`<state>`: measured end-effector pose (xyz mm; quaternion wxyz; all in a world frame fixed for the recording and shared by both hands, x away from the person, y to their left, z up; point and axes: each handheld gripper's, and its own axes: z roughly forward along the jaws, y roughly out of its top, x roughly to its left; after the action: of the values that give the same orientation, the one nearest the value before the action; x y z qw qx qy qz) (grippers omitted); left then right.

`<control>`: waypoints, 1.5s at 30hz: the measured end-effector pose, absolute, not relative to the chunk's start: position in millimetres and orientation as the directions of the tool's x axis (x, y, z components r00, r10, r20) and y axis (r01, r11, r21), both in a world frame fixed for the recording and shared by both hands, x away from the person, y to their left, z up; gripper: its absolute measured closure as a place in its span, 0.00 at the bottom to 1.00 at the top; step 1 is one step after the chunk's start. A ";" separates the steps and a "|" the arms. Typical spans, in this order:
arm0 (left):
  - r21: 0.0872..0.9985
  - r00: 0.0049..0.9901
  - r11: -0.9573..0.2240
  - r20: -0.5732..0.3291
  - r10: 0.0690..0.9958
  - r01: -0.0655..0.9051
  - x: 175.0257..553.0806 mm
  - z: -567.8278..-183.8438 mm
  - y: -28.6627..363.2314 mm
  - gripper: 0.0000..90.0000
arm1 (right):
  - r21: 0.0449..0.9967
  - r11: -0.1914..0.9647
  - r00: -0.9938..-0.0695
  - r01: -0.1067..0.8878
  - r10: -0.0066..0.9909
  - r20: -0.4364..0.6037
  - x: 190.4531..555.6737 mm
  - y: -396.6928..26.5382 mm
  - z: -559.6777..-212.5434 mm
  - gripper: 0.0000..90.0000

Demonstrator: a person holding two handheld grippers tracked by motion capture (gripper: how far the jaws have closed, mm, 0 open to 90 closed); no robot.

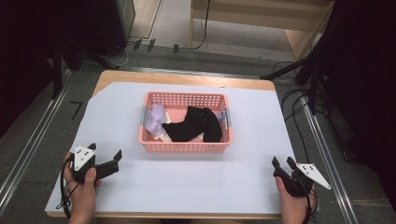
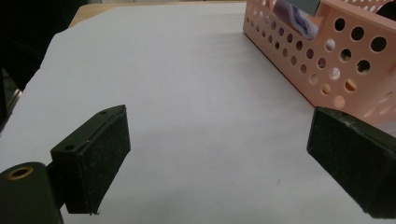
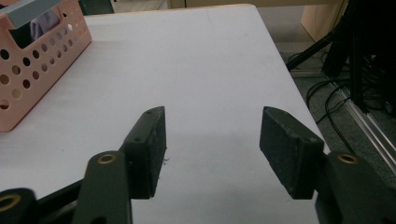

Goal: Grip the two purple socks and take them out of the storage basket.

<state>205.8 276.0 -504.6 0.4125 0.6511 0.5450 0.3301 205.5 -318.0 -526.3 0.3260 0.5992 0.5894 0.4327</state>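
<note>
A person's two hands rest at the bottom corners of the high view, each holding a two-jaw gripper low over the pale sheet that covers the table. The left gripper, at lower left, has its jaws spread wide with nothing between them; in its own view the pads frame bare sheet, with the basket's perforated wall at upper right. The right gripper, at lower right, is likewise released and empty, its pads apart over the table near its right-hand edge.

At the centre of the high view sits a pink plastic basket, well apart from both grippers. Inside lie a black garment, draped across the middle and right, and a lilac cloth bunched at the left, so the hands appear poised to start on the laundry.

Nothing lies on the sheet between grippers and basket; only the basket's walls stand in the way. Cables and black stands crowd the floor at the right of the frame.
</note>
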 end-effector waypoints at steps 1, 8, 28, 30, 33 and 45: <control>0.897 0.187 -0.066 -0.019 0.982 0.437 205.7 -504.6 275.7 0.08 | 0.904 -0.075 -0.071 0.421 0.991 0.116 205.4 -317.2 -526.3 0.52; 0.896 0.182 -0.085 0.004 0.983 0.436 205.7 -504.7 273.7 0.08 | 0.892 -0.031 -0.143 0.452 0.984 0.107 211.2 -294.7 -512.1 0.59; 0.895 0.189 -0.090 0.007 0.982 0.437 205.2 -504.6 273.9 0.09 | 0.796 0.110 -0.247 0.595 0.968 0.050 282.5 -217.2 -448.5 0.66; 0.896 0.188 -0.091 0.009 0.982 0.434 205.0 -504.7 273.8 0.09 | 0.797 0.117 -0.253 0.593 0.966 0.047 286.4 -213.0 -447.9 0.66; 0.899 0.190 -0.090 0.008 0.982 0.428 204.9 -504.9 273.8 0.09 | 0.800 0.101 -0.250 0.591 0.966 0.062 295.9 -202.7 -445.1 0.67; 0.896 0.190 -0.091 0.008 0.982 0.434 205.1 -504.6 274.2 0.09 | 0.817 0.081 -0.291 0.570 0.950 0.109 330.2 -161.4 -433.1 0.74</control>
<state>205.1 274.2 -504.6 0.4048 0.6565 0.5391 0.3383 330.2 -161.4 -433.1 0.2368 0.5461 0.6962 0.4013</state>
